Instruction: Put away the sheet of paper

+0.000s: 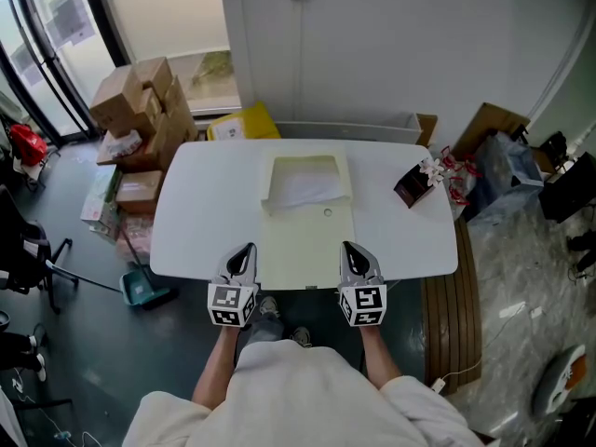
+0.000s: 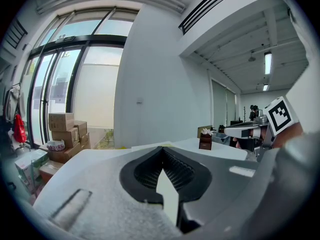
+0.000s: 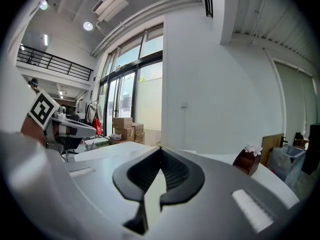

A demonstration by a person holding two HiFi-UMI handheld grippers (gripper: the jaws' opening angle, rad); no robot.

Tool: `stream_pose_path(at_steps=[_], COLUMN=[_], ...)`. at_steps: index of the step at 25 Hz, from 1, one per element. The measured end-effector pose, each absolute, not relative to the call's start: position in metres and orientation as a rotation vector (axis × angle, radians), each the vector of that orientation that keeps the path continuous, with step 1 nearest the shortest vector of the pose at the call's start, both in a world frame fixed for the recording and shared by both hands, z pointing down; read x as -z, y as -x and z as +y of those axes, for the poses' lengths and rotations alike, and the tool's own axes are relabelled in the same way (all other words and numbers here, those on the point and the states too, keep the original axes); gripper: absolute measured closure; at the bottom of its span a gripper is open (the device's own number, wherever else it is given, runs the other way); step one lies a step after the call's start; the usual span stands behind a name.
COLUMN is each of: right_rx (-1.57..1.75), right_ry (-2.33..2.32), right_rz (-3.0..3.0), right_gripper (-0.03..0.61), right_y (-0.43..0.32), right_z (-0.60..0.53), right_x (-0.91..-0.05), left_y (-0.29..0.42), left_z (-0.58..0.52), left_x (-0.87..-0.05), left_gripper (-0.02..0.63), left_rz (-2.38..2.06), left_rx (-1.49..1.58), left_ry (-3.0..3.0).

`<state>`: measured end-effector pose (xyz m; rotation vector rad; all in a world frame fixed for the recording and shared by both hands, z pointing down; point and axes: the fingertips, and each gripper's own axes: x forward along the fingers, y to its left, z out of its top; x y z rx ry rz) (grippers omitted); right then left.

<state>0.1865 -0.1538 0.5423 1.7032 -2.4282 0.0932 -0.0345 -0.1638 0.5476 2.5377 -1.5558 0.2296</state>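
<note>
Cream document folder (image 1: 309, 236) lies open on the white table (image 1: 196, 212), with the sheet of paper (image 1: 307, 189) on its far half. I keep the left gripper (image 1: 246, 250) and right gripper (image 1: 350, 249) closed, empty and clear at the near edge.

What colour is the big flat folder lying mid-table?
Pale cream-yellow. The flat folder shows best in the head view.

grippers: I count two, the left gripper (image 1: 246, 250) and the right gripper (image 1: 348, 248)
table (image 1: 196, 222): one
folder (image 1: 307, 242): one
sheet of paper (image 1: 307, 187): one that I can see
flower box (image 1: 416, 182): one
cardboard boxes (image 1: 140, 101): about six, I think; the stack overlaps itself at the edge of my head view
dustpan (image 1: 142, 288): one
</note>
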Motion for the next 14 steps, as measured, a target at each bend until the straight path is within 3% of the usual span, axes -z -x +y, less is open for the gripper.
stream_pose_path(at_steps=[14], right_rx=[-0.098], right_ry=[-1.710], right_rz=[-2.417], right_gripper=[0.578], right_y=[-0.1871], right_z=[-0.1588], right_x=[-0.5474], left_y=[0.0275], left_z=[-0.1722], left_x=[-0.5460], left_gripper=[0.614], left_rz=[-1.542], left_rx=[-0.238], left_ry=[-2.559])
